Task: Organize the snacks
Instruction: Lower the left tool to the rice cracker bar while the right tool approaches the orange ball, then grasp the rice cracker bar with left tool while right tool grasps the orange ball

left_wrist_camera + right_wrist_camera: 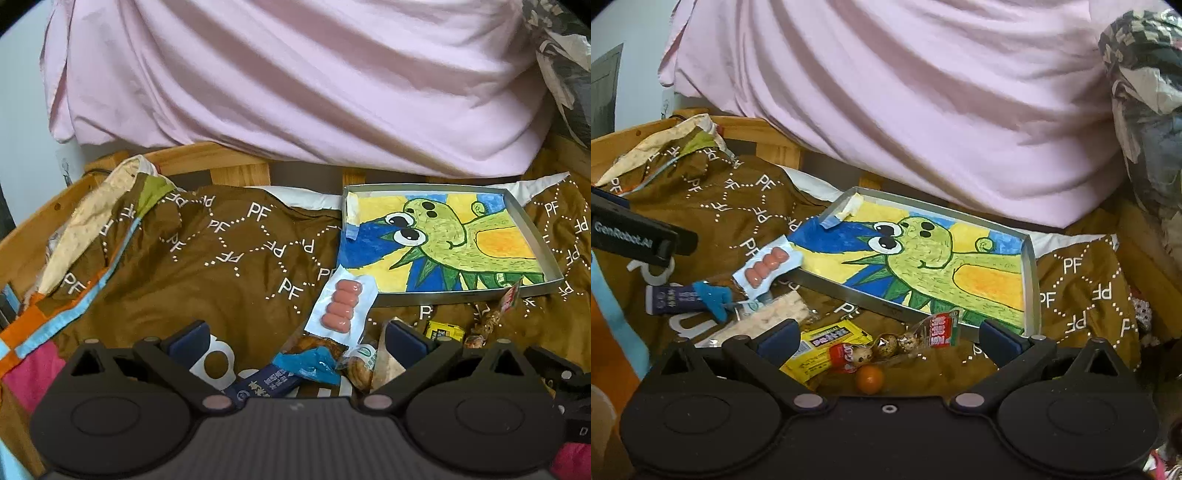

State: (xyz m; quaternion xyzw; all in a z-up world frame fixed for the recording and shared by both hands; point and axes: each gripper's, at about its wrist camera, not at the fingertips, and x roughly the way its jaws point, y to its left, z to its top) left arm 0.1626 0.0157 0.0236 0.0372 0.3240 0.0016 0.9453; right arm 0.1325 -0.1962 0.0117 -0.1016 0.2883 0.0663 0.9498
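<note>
Both grippers point(295, 341) point(886, 338) open w/ snacks beside tray point(1030, 273).

The left gripper point(295, 341) and right gripper point(886, 341) look alike: matte black bodies with ribbed centres, round side housings, triangular cut-outs, silver pivot pins and dark blue finger pads point(189, 339). One black side bears white "GenRobot.AI" lettering point(622, 235).
</note>
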